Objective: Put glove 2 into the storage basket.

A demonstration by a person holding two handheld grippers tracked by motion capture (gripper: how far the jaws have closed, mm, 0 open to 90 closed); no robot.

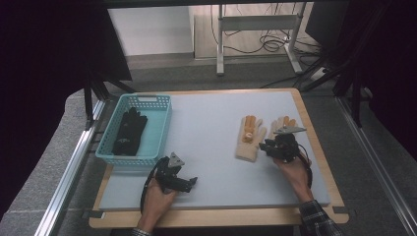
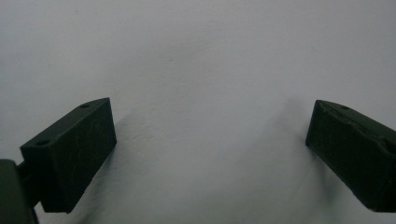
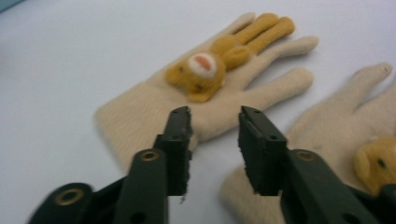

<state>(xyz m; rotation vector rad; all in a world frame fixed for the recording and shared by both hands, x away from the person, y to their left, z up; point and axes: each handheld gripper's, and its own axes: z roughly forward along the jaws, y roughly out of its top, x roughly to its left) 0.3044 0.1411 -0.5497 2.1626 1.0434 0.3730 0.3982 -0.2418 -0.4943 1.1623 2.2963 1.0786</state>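
Lying flat on the grey table top (image 1: 206, 147), the nearer cream knitted glove with an orange bear face (image 3: 205, 88) sits beside its twin (image 3: 355, 126) — the right gripper (image 3: 215, 140) hovers at its cuff, jaws parted, nothing held. Judged step: approach. Next: lower, pinch the cuff. Left gripper (image 2: 210, 149) rests spread wide, empty.

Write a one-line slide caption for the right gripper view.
The right gripper, jaws apart with nothing between them, hovers over two cream gloves with orange animal faces on the pale table.
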